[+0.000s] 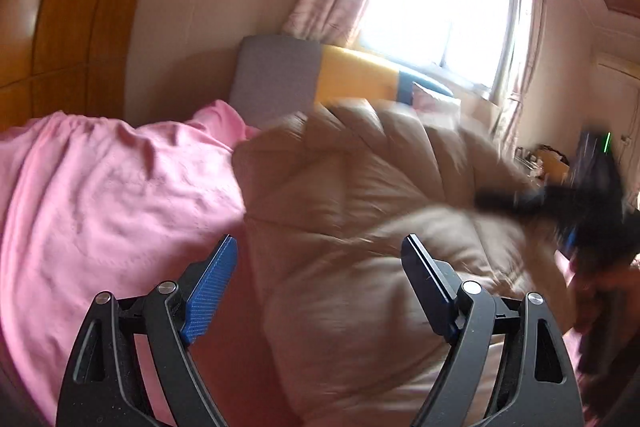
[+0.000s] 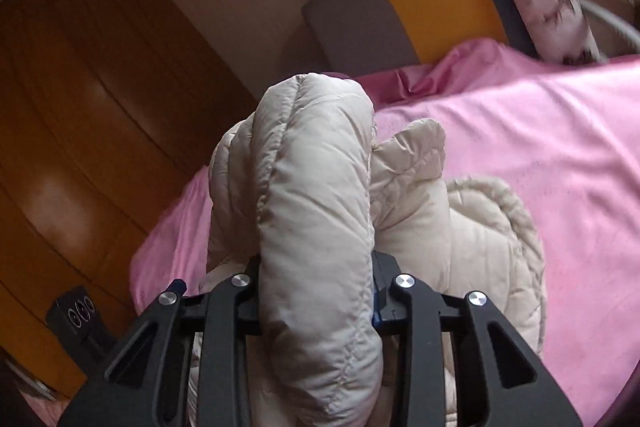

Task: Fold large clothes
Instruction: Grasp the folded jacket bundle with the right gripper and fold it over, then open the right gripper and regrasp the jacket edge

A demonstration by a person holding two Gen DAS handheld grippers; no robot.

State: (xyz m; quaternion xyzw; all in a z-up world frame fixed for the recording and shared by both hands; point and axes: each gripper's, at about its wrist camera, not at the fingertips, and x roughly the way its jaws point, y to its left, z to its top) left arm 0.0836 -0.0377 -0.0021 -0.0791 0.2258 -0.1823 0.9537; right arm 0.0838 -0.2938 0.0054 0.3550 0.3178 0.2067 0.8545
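Jaws of my right gripper (image 2: 316, 291) clamp a padded fold of the beige puffer jacket (image 2: 320, 211), which lies on the pink-sheeted bed (image 2: 560, 155); my left gripper (image 1: 320, 287) gapes wide, empty, above it.

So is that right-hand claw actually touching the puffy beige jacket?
Touching. The right wrist view shows the right gripper closed on a padded fold of the beige jacket, which fills the gap between its jaws.

No text, label, brand, number or sign can be read in either view.
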